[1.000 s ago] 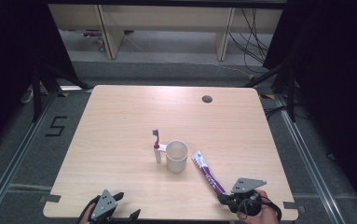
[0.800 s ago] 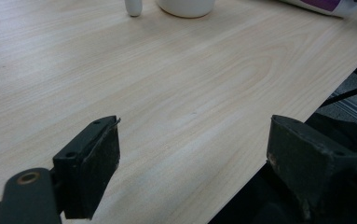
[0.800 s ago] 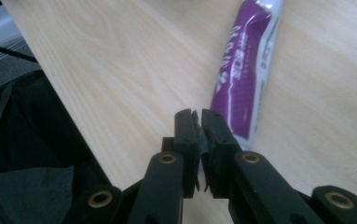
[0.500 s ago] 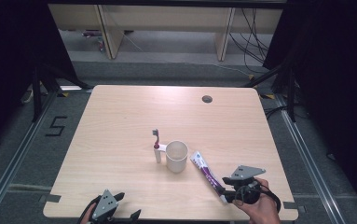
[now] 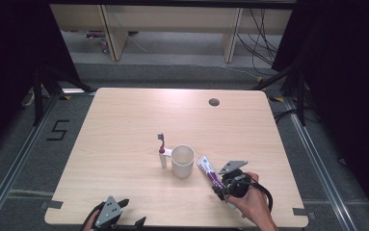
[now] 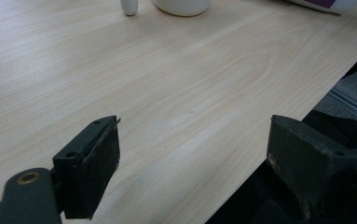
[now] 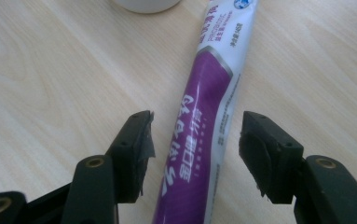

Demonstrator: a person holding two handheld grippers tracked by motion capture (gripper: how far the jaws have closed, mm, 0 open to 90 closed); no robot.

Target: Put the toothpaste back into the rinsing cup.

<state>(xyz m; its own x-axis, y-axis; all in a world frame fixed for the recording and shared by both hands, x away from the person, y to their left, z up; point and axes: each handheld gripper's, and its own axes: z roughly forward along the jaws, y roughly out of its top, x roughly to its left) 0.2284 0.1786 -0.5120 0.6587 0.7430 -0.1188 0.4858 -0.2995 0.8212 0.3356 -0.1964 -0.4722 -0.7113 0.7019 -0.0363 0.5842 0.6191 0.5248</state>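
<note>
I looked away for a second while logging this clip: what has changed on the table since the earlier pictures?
The right gripper moved forward and left from the near edge, over the purple-and-white toothpaste tube, jaws open on either side of it, not yet closed. The left gripper stayed open at the near edge. The white cup, the toothbrush standing beside it and the tube stayed put.

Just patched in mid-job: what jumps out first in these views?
The purple and white toothpaste tube lying flat on the table, with the right claw open astride it, one jaw on each side and neither closed on it. Next, mid-table, the white cup with a toothbrush standing just to its left. The left claw is open over bare wood at the near edge.
</note>
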